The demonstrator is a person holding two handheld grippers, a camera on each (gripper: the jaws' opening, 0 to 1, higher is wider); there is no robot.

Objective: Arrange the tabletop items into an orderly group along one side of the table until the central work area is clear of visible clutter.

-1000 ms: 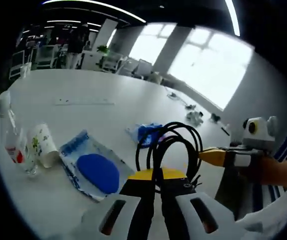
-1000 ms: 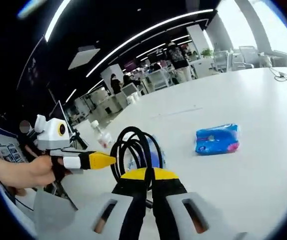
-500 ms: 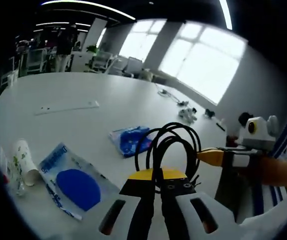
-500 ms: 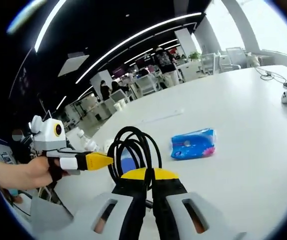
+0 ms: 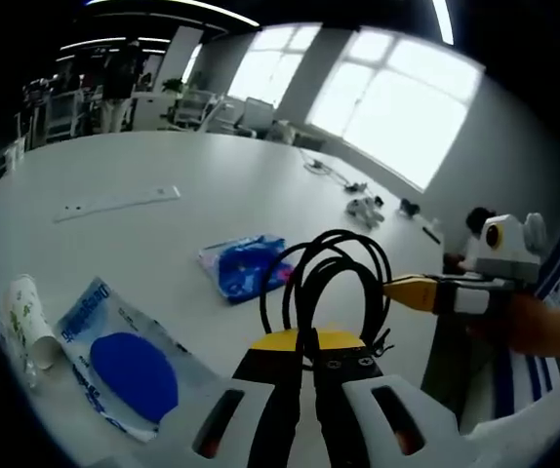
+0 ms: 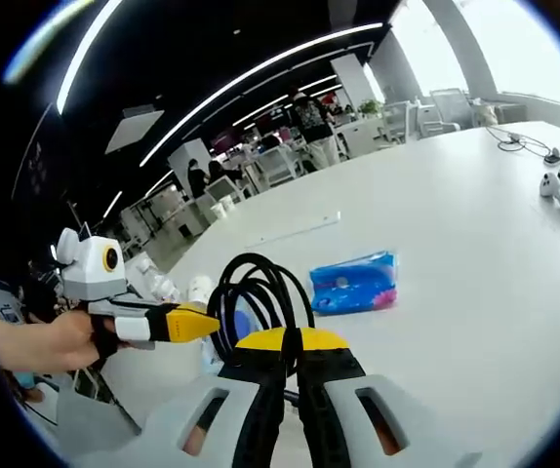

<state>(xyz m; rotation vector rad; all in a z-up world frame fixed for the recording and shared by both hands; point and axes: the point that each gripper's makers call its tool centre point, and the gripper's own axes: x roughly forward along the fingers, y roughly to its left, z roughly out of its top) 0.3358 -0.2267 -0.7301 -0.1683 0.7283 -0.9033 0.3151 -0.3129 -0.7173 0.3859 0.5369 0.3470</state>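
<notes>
A coiled black cable (image 5: 327, 281) hangs above the white table (image 5: 202, 185). My left gripper (image 5: 305, 343) is shut on its lower loops in the left gripper view. The right gripper's yellow tip (image 5: 409, 290) comes in from the right and meets the coil's right side. In the right gripper view my right gripper (image 6: 291, 343) is shut on the same cable (image 6: 259, 292), and the left gripper's yellow tip (image 6: 194, 322) meets it from the left. A blue tissue pack (image 5: 246, 265) (image 6: 352, 285) lies on the table beyond the coil.
A clear pouch with a blue disc (image 5: 124, 363) and a tipped paper cup (image 5: 26, 312) lie at the left. A white strip (image 5: 116, 202) (image 6: 296, 228) lies farther out. Small white devices with cords (image 5: 364, 207) (image 6: 557, 183) sit near the far edge. A person's hand (image 6: 51, 341) holds the left gripper.
Both views have swung a little across the table, so the tissue pack and pouch sit elsewhere in the pictures. Both grippers stay shut on the cable.
</notes>
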